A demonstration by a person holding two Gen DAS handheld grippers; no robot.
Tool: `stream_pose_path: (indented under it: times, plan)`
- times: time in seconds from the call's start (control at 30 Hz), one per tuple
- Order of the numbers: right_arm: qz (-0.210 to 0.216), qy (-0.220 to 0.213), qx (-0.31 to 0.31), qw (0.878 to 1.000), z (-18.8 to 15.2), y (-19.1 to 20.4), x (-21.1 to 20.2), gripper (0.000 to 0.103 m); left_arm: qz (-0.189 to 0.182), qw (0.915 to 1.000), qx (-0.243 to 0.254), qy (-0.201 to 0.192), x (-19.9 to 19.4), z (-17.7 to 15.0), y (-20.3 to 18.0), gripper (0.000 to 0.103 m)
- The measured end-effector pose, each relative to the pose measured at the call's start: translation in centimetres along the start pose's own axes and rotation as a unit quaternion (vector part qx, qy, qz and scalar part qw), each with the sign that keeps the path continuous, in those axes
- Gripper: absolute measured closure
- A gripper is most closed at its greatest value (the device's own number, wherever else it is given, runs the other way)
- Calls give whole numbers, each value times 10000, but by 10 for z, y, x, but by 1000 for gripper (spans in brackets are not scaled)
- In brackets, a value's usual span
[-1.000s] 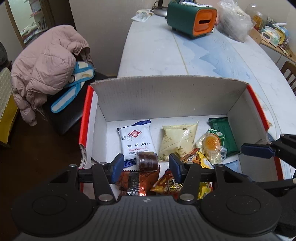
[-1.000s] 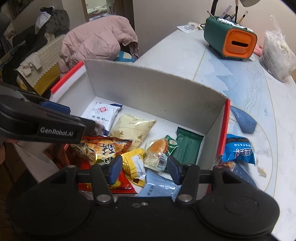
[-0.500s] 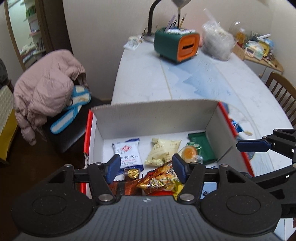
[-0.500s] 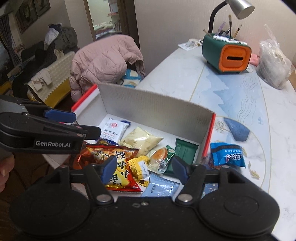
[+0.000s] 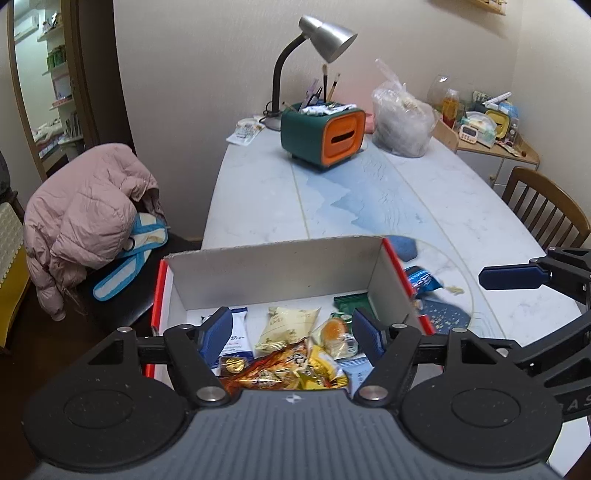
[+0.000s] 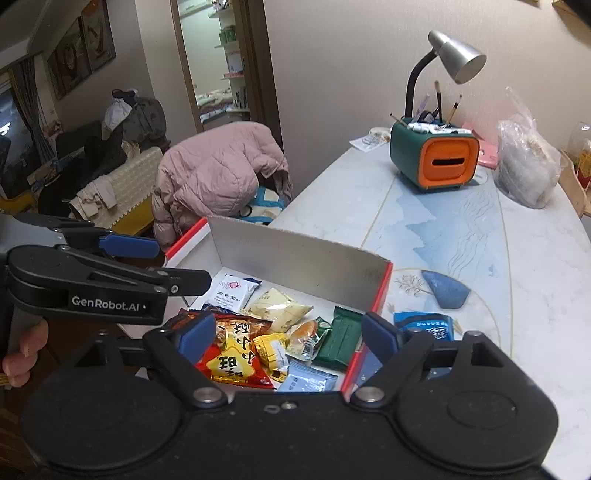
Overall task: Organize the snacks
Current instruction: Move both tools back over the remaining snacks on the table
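A red-edged cardboard box (image 5: 280, 269) (image 6: 295, 254) stands at the table's near end and holds several snack packets: a white milk packet (image 6: 231, 291), a pale yellow packet (image 5: 286, 325) (image 6: 277, 308), a green bar (image 6: 340, 341) and a red-orange bag (image 6: 232, 350). My left gripper (image 5: 291, 334) hovers above the box, its jaws opening with nothing between them. My right gripper (image 6: 290, 338) also hangs over the box, jaws opening and empty. A blue snack packet (image 6: 424, 326) (image 5: 421, 280) lies on the table just right of the box.
A green and orange pen holder (image 5: 323, 138) (image 6: 434, 160), a desk lamp (image 5: 325, 33) and a plastic bag (image 5: 400, 122) stand at the table's far end. A pink jacket (image 5: 85, 218) drapes a chair on the left. A wooden chair (image 5: 546, 210) stands at the right.
Both grippers have risen and drawn back from the box, and their jaws have widened. The small brown snack that sat between the left jaws now lies in the box.
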State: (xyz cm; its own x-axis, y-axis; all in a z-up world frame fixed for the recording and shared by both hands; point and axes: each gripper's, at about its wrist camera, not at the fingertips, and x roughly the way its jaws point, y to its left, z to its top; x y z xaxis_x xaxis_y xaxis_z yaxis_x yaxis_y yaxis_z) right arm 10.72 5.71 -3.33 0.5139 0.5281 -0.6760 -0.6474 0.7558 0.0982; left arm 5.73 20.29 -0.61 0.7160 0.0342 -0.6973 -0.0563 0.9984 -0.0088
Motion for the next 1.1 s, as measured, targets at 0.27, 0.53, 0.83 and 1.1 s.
stream_pose_path:
  times: [0.27,0.53,0.83,1.1]
  plan:
    - [58,-339,-208,9992,-11,-17,-27,2,-55,9998,-84,-155,-10,-3,-26,24]
    - [133,-308,-303,9990,-22,-62,-42,2,-169,9990,-392,-165,-3,-6,-71,20]
    - [203,-50,-611,9979,-31,-132,-43,2,-234,9949,-982,-44,22,-9,-125,8]
    - [535,364,-1024,9926,-26,-199,-17,2,406,9880,-1491,45,51,-16,-167,7]
